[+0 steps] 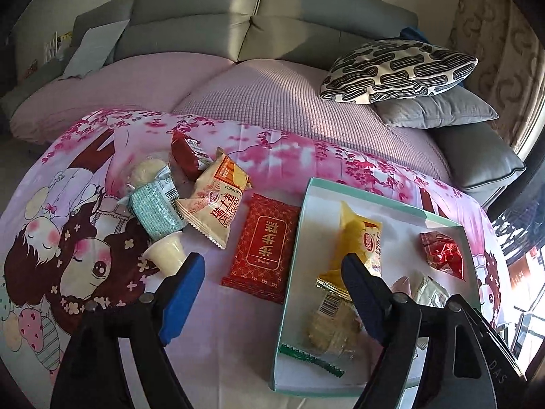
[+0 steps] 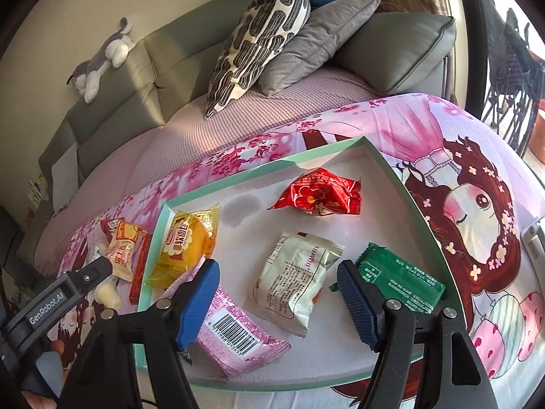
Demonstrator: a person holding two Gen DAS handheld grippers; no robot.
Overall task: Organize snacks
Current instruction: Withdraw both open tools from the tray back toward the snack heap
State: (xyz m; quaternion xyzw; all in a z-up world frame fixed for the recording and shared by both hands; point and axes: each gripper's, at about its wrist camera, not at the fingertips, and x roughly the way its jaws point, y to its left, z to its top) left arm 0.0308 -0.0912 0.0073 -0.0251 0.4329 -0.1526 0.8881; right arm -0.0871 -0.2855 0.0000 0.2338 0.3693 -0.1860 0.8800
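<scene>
A shallow white box with a mint rim (image 1: 308, 204) (image 2: 388, 167) lies on the pink cartoon sheet. It holds a yellow cake pack (image 1: 361, 238) (image 2: 185, 242), a red crumpled pack (image 1: 441, 250) (image 2: 318, 192), a white pack (image 2: 294, 279), a green pack (image 2: 400, 272), a pink barcode pack (image 2: 238, 334) and a clear biscuit pack (image 1: 332, 327). Left of the box lie a flat red pack (image 1: 262, 247), a cream Swiss-roll pack (image 1: 218, 201), a teal pack (image 1: 153, 208), a dark red pack (image 1: 187, 155) and a jelly cup (image 1: 167, 252). My left gripper (image 1: 272, 289) is open above the flat red pack. My right gripper (image 2: 277, 293) is open above the white pack.
A grey sofa (image 1: 204, 24) with a patterned cushion (image 1: 398, 70) (image 2: 259, 37) and grey cushions (image 2: 316, 41) stands behind. A plush toy (image 2: 102, 58) lies on the sofa back. The left gripper's body (image 2: 58, 300) shows at the right wrist view's lower left.
</scene>
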